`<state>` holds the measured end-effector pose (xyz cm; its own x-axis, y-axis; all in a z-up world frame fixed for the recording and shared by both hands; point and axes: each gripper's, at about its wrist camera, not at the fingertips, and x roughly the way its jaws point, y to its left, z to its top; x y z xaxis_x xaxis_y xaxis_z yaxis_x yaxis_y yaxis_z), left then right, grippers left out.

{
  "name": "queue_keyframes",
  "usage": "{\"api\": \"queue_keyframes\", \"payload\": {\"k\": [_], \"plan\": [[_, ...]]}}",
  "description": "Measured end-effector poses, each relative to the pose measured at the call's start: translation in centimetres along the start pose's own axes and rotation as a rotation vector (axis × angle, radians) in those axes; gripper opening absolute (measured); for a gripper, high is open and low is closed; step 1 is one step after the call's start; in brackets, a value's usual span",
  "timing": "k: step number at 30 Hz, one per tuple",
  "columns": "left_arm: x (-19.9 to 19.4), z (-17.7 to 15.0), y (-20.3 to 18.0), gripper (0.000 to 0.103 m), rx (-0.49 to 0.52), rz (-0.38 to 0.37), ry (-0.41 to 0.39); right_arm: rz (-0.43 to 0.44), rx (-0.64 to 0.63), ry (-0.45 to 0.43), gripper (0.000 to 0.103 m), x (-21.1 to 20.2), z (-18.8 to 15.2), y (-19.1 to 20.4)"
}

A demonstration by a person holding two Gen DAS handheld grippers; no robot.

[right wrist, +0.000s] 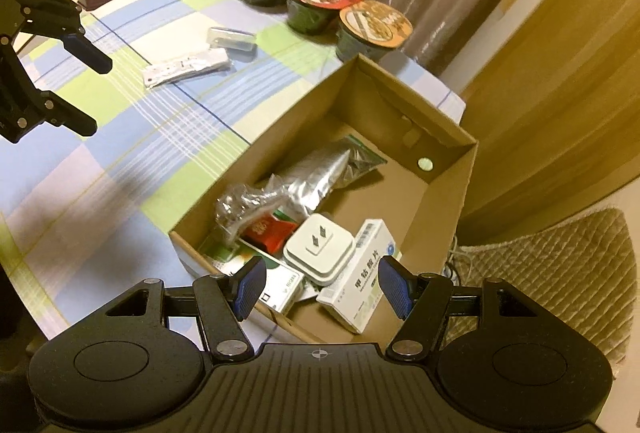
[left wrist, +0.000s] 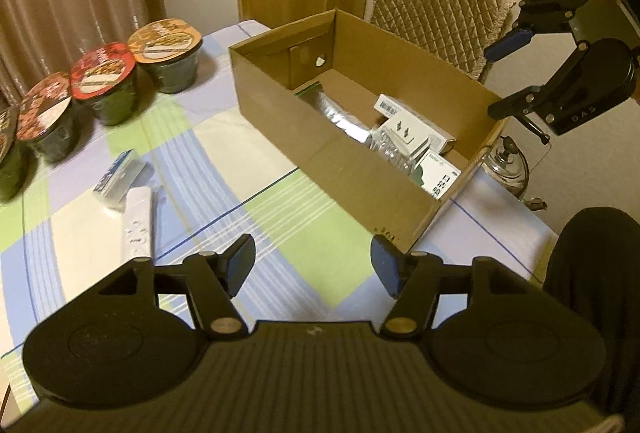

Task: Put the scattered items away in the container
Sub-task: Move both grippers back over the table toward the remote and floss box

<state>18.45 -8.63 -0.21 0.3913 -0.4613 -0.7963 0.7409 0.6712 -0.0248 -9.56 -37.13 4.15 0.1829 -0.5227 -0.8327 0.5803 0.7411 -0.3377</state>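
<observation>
Two things left on the surface (left wrist: 280, 193): a white remote (left wrist: 138, 223) and a small clear pack (left wrist: 118, 177), touching, at abt 10 o'clock from the left gripper (left wrist: 313, 265). Remote's long side points near 12.

Left gripper is nearer; its jaws are apart, holding nothing. Right gripper (right wrist: 322, 287), also apart w/ nothing in it, hangs over the box (left wrist: 360, 185).

4 noodle cups (right wrist: 316, 7) in a row.

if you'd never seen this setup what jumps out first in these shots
Probably the open brown cardboard box at the table's edge, holding a white plug adapter, white medicine cartons and a silver foil pouch. Next, the row of four green instant noodle bowls along the curtain side of the checked tablecloth. Both the left gripper and the right gripper are open and empty.
</observation>
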Motion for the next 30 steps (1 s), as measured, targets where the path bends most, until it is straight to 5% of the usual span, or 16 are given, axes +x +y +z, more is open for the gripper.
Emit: {"api": "queue_keyframes", "payload": {"k": [4, 5, 30], "plan": [[-1.1, -1.3, 0.9, 0.065, -0.018, 0.022, -0.003, -0.005, -0.024, -0.012, 0.074, -0.6, 0.7, 1.0], [-1.4, -1.6, 1.1, 0.066, -0.024, 0.027, -0.001, -0.011, -0.032, -0.02, 0.102, -0.8, 0.8, 1.3], [-5.2, -10.6, 8.8, 0.079, -0.171, 0.166, 0.038, 0.05, -0.217, -0.089, 0.103, 0.3, 6.6, 8.7]]}}
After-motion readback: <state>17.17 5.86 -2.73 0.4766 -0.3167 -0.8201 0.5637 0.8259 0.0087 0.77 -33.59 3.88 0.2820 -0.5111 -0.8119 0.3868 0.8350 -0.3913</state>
